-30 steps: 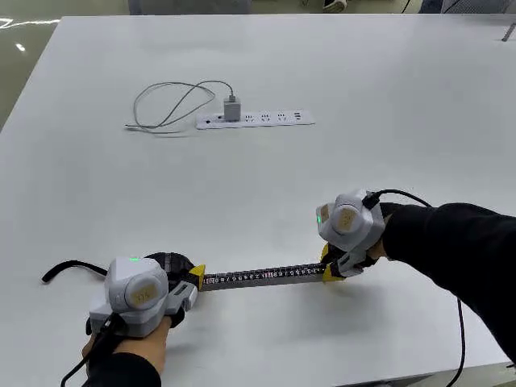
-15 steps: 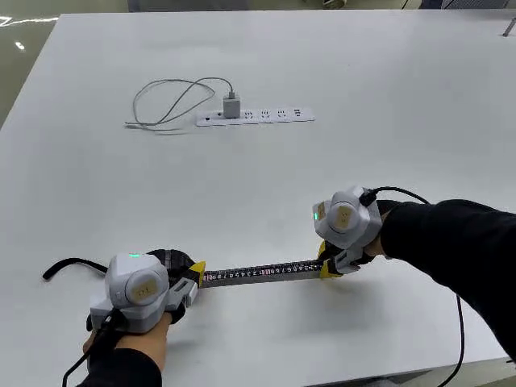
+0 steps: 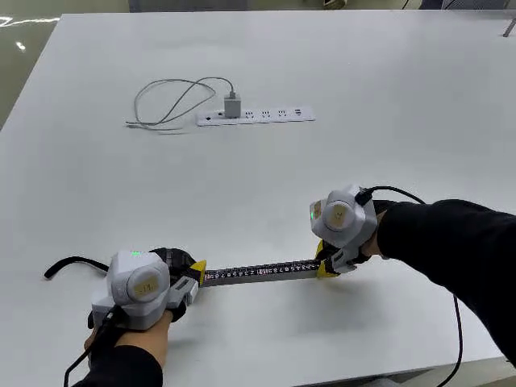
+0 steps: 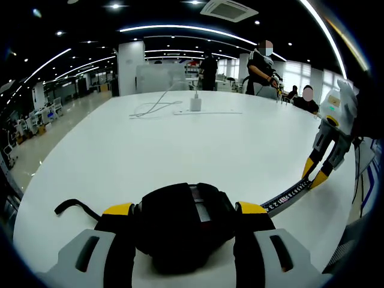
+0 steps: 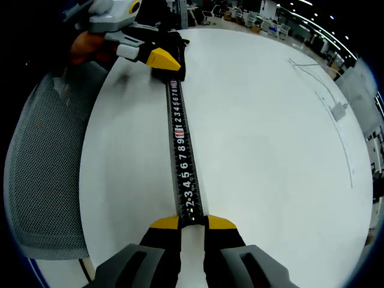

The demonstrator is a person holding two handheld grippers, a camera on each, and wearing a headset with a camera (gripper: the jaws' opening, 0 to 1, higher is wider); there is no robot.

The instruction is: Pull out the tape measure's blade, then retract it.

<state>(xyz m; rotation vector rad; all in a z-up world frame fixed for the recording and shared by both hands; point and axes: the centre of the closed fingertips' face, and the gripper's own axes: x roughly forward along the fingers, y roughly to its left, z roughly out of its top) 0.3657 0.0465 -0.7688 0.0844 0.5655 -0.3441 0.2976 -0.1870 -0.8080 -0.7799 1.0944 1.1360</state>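
Evidently less blade is paid out than a second ago: its tip, pinched by the right gripper, has been carried toward the case, clamped in the left gripper on the table; retraction seems begun.

Tape blade, black numerals 2 to 9 legible, red figure after

Grey-white left claw and right claw, yellow-tipped; black sleeve
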